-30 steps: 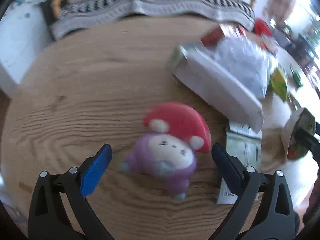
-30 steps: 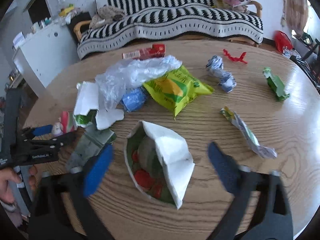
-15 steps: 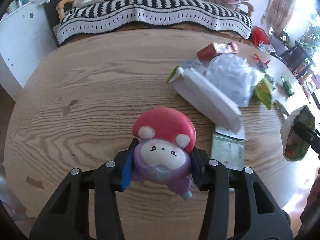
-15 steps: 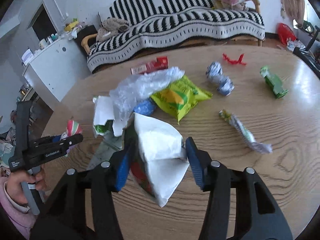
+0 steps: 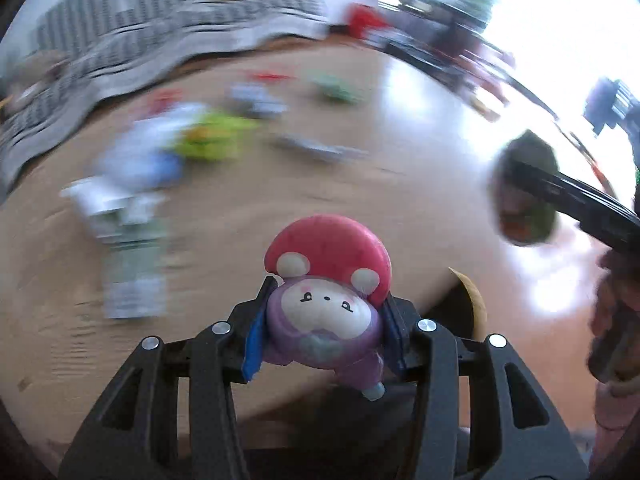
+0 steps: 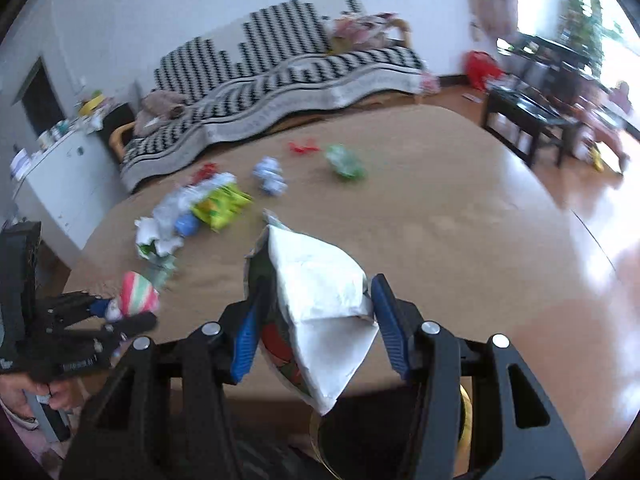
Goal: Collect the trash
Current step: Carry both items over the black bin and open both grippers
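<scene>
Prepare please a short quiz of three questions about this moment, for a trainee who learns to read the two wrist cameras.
1. True or false: the left gripper is closed on the mushroom-cap toy.
2. What is between the jaws of the right gripper?
A. a snack bag with a white inside
B. the yellow-green chip bag
C. the blue-white crumpled wrapper
3. Fill in: the yellow-green chip bag lies on the wooden ____.

Key:
1. True. Both blue pads press the toy's purple body.
2. A. The snack bag is held off the table; the crumpled wrapper lies farther back, on the wood.
3. table.
</scene>
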